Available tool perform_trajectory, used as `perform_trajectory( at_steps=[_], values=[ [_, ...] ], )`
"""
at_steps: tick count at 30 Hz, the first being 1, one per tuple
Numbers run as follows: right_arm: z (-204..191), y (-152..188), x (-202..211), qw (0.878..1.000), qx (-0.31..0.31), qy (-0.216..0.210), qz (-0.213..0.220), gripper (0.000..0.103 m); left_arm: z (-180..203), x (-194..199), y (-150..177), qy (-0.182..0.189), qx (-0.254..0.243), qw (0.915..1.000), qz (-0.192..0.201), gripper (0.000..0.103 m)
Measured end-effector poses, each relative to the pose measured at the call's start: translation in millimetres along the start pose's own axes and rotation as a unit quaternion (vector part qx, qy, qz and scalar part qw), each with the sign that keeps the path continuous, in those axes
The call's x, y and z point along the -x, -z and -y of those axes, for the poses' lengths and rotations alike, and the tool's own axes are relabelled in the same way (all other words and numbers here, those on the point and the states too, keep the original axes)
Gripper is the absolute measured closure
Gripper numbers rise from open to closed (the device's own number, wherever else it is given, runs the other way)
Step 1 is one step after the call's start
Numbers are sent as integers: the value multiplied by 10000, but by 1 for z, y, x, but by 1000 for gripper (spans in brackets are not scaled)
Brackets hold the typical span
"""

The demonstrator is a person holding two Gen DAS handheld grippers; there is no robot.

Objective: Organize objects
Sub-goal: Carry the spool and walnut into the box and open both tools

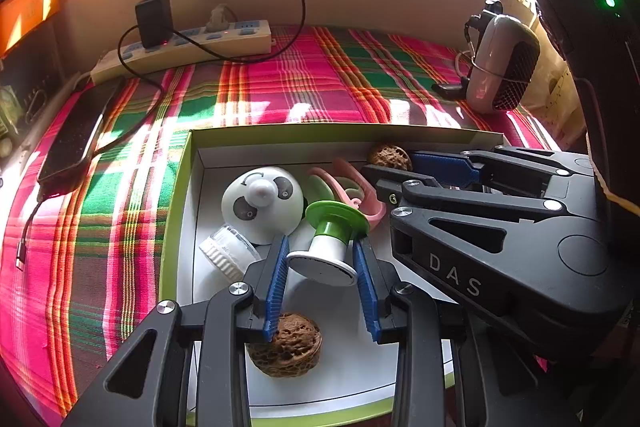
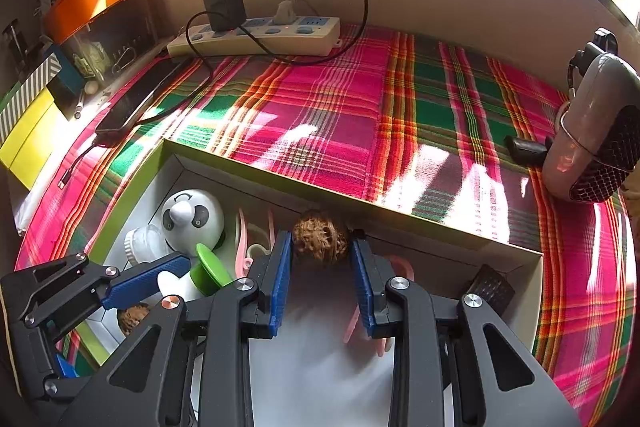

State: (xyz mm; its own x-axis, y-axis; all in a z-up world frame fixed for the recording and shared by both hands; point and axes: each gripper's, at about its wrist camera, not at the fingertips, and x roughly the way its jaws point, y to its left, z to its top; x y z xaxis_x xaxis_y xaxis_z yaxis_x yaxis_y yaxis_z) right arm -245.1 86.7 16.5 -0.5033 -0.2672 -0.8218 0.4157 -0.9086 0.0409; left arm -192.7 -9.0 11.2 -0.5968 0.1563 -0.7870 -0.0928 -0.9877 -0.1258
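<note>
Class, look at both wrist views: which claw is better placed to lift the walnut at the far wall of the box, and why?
Right. The right claw already brackets that walnut by the box's far wall, while the left claw brackets the green-and-white piece.

pink clip (image 2: 362, 323) blurred behind right tool (image 2: 322, 251), box (image 1: 176, 203) cropped

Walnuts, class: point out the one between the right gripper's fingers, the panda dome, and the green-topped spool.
Walnut (image 2: 319, 237): right wrist view, middle of its wrinkled shell.
Panda dome (image 1: 262, 205): left wrist view, white face.
Green-topped spool (image 1: 331, 243): left wrist view, its white stem.
</note>
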Motion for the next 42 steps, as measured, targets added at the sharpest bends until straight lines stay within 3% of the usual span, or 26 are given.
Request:
perform_trajectory(
  at_steps=[24,28,42],
  values=[
    [1,0,2,10000,-74,38,-7,69,0,0,0,21,11,10000,-5,72],
    [1,1,10,9999,-99,37,87,61,-1,2,0,13,38,10000,15,72],
    [6,8,43,9985,-374,23,402,61,-6,30,7,73,167,9995,274,71]
  ],
)
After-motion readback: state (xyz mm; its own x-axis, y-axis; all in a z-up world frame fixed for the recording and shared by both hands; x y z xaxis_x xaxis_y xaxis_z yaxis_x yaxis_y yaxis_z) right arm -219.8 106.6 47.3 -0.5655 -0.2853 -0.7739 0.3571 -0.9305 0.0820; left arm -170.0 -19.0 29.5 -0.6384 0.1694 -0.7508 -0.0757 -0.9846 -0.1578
